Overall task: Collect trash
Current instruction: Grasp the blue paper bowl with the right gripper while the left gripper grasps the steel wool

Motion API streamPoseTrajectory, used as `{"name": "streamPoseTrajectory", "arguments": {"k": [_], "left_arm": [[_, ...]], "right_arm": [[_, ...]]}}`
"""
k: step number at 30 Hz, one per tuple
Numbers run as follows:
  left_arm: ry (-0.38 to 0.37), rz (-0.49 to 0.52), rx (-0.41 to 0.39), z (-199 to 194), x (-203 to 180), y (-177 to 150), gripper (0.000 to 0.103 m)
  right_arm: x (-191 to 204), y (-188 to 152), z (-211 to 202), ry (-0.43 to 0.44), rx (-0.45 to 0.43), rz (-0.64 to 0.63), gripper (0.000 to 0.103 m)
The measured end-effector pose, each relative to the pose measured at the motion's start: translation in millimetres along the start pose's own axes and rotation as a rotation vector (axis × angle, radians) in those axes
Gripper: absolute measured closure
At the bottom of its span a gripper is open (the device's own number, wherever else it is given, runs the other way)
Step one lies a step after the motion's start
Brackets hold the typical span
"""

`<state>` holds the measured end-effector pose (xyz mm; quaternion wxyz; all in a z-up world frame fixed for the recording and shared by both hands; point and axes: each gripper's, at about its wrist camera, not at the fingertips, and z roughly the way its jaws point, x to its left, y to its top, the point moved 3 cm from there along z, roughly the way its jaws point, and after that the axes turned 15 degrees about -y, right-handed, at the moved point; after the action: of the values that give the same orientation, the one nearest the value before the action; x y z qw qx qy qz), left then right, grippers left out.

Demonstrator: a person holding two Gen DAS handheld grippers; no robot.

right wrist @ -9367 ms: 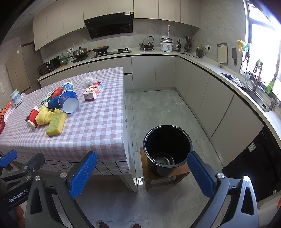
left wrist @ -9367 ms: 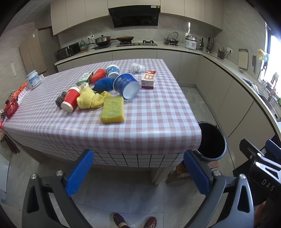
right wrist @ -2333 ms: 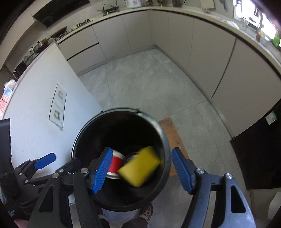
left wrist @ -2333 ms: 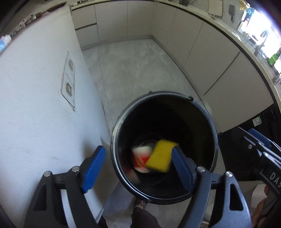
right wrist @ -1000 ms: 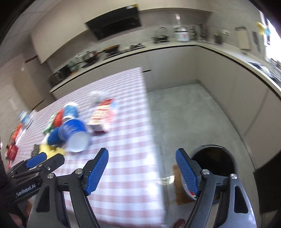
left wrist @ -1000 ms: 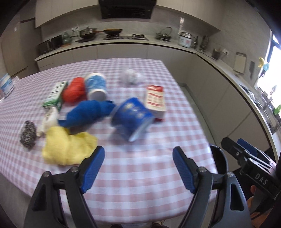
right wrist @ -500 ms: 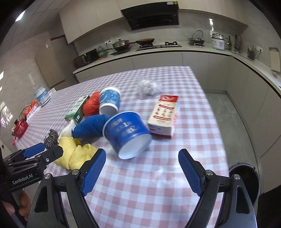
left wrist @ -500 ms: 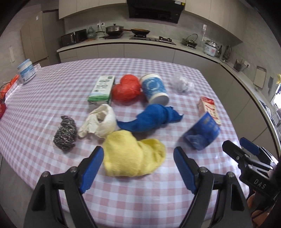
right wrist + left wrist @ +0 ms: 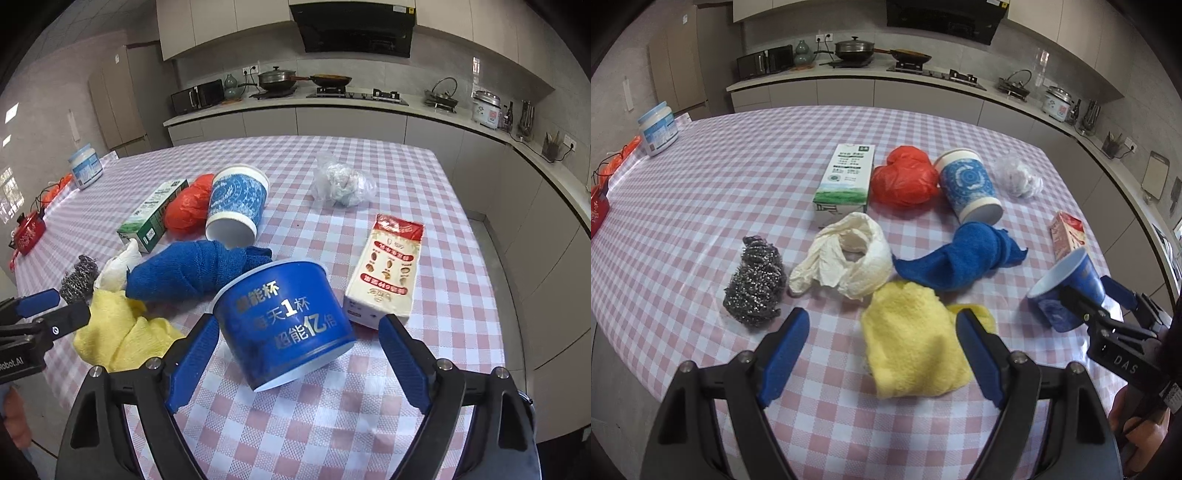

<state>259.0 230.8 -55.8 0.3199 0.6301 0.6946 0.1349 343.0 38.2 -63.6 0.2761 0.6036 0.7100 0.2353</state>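
While the blue tub (image 9: 286, 325) is lying tipped on the checked table (image 9: 424, 229), it is being straddled, untouched, by the right gripper (image 9: 295, 363), whose just-widened jaws are best being centred before squeezing.

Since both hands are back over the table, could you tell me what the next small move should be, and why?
Probably ease the right hand-held gripper forward and close on the dark blue cup: it lies tipped between the open jaws, which have just been opening, untouched. The left hand-held gripper hovers open over the yellow cloth.
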Motion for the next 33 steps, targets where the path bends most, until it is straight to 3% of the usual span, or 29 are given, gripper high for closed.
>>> {"name": "streamPoseTrajectory", "arguments": {"k": [10, 21, 27, 31, 33], "left_arm": [[0.01, -0.003, 0.008, 1, 31, 7, 0.02], [0.054, -0.043, -0.001, -4, 91, 10, 0.02], [0.067, -0.033, 0.013, 8, 108, 12, 0.02], [0.052, -0.029, 0.03, 22, 116, 12, 0.02], [0.052, -0.024, 0.037, 27, 120, 11, 0.022]], "right_arm": [[29, -6, 0, 0.11, 0.08, 0.091, 0.013], [55, -3, 4, 0.048, 0.085, 0.09, 0.013], [62, -1, 12, -0.002, 0.093, 0.102, 0.013], [62, -2, 14, 0.013, 0.091, 0.14, 0.014], [62, -3, 15, 0.003, 0.091, 0.149, 0.018]]}}
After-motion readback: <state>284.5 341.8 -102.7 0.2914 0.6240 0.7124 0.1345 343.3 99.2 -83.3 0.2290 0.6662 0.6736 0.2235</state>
